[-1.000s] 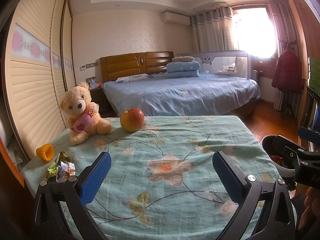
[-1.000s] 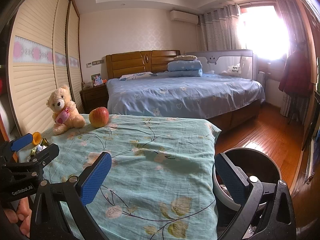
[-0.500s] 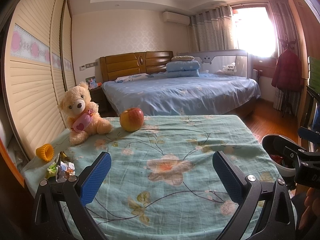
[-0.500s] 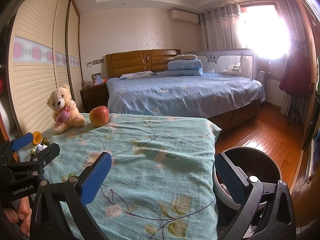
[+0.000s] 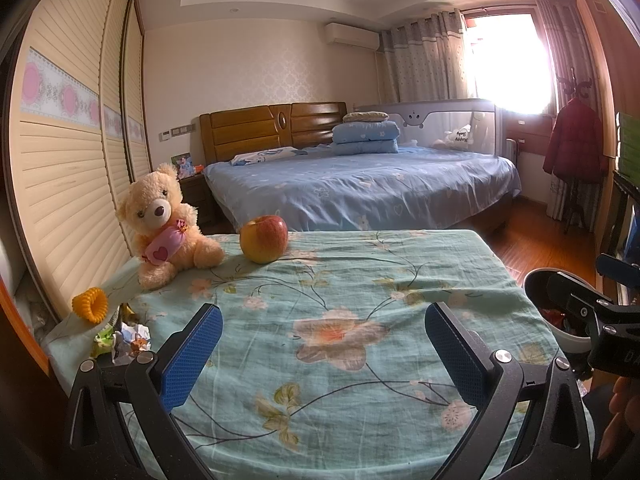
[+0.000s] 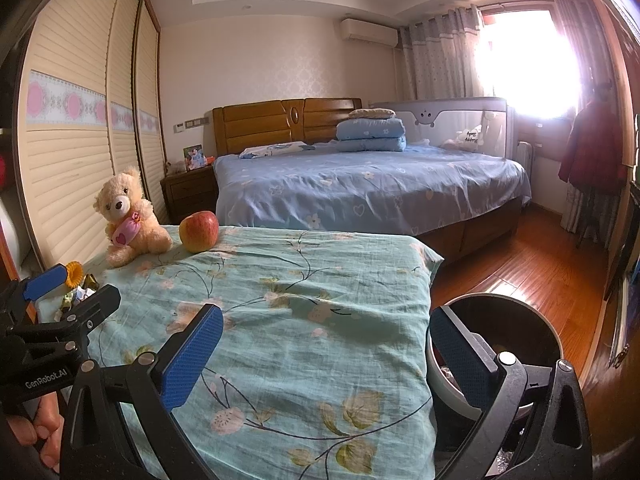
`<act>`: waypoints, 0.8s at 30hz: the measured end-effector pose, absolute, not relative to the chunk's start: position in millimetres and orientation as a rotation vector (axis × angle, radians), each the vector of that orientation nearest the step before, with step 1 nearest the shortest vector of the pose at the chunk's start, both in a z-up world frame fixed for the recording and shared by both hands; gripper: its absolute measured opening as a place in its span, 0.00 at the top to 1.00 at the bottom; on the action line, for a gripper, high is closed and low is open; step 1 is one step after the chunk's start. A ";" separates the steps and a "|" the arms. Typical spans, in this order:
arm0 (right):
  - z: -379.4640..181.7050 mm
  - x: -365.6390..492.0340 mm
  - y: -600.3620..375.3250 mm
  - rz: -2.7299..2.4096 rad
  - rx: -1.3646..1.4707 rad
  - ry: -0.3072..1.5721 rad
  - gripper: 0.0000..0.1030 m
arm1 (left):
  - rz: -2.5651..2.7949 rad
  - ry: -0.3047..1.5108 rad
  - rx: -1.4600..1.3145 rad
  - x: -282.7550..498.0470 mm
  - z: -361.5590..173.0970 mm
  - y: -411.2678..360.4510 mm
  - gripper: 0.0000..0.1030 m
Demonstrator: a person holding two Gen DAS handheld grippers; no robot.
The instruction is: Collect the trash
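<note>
Nothing much moved since a second ago; both views hold almost steady. Left gripper (image 5: 320,350) and right gripper (image 6: 328,354) hover wide open, empty, over the floral sheet (image 5: 360,280). Crumpled wrappers (image 5: 124,338) sit lower left of the left view, beside a yellow hair tie (image 5: 90,305); teddy bear (image 5: 168,224) and apple (image 5: 264,239) farther back. Trash bin (image 6: 520,320) lower right. Step: pre-reach, probably. Next: left gripper swings left onto wrappers, closes.

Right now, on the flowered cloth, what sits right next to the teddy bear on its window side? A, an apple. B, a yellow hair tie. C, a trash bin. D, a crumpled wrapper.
A: the apple rests on the cloth just beside the teddy bear, toward the window; the wrappers and hair tie lie nearer the camera.
</note>
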State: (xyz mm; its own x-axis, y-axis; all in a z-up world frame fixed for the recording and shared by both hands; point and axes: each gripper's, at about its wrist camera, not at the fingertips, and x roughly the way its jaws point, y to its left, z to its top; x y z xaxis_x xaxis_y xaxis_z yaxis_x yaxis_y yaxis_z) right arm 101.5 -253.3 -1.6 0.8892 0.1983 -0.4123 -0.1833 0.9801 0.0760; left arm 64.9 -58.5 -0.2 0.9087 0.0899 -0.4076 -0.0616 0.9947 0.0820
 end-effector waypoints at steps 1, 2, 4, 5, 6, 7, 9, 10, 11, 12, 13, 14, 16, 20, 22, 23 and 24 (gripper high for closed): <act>-1.9 101.8 -252.6 0.198 0.035 0.432 0.00 | 0.078 0.424 0.068 64.9 -0.1 -58.5 0.01; -2.0 101.8 -252.5 0.199 0.035 0.432 0.00 | 0.078 0.424 0.068 64.9 -0.1 -58.4 0.01; -1.7 101.6 -253.3 0.198 0.035 0.432 0.00 | 0.078 0.424 0.068 65.0 -0.1 -58.5 0.01; -1.7 101.7 -253.2 0.198 0.035 0.433 0.00 | 0.079 0.424 0.069 64.9 -0.1 -58.5 0.01; -2.0 101.9 -252.3 0.198 0.035 0.433 0.00 | 0.079 0.424 0.069 64.8 0.0 -58.4 0.01; -1.9 101.7 -252.6 0.198 0.034 0.433 0.00 | 0.078 0.424 0.068 64.9 -0.1 -58.4 0.01; -1.6 101.3 -253.0 0.199 0.035 0.432 0.00 | 0.078 0.424 0.068 65.0 -0.1 -58.5 0.01; -1.8 101.8 -252.5 0.199 0.034 0.433 0.00 | 0.078 0.424 0.068 65.0 0.0 -58.5 0.01; -2.0 101.8 -252.2 0.198 0.034 0.433 0.00 | 0.078 0.424 0.068 65.0 -0.1 -58.5 0.01; -1.8 101.7 -252.5 0.198 0.035 0.432 0.00 | 0.078 0.424 0.068 65.1 -0.1 -58.5 0.01; -1.5 101.3 -253.3 0.198 0.035 0.432 0.00 | 0.079 0.424 0.068 64.7 0.0 -58.4 0.01; -1.9 101.9 -252.1 0.199 0.035 0.433 0.00 | 0.079 0.425 0.067 65.0 -0.4 -58.2 0.01; -1.5 101.5 -252.8 0.199 0.034 0.433 0.00 | 0.078 0.427 0.066 64.7 -0.5 -57.7 0.01; -1.7 101.8 -252.6 0.199 0.034 0.434 0.00 | 0.078 0.427 0.067 65.2 -1.1 -57.4 0.01; -1.5 101.6 -252.7 0.199 0.035 0.434 0.00 | 0.076 0.429 0.066 64.7 -1.1 -57.0 0.01; -1.5 101.8 -252.5 0.199 0.035 0.434 0.00 | 0.076 0.429 0.065 65.5 -1.3 -56.8 0.01; -1.8 102.2 -251.6 0.199 0.035 0.434 0.00 | 0.076 0.429 0.065 65.6 -1.4 -56.8 0.01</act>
State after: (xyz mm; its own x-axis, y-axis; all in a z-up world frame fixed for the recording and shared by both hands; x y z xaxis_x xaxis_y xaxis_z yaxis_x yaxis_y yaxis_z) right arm 102.2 -251.6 -1.8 0.8883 0.1985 -0.4141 -0.1838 0.9801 0.0756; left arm 65.6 -56.8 -1.4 0.9066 0.0874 -0.4129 -0.0598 0.9951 0.0794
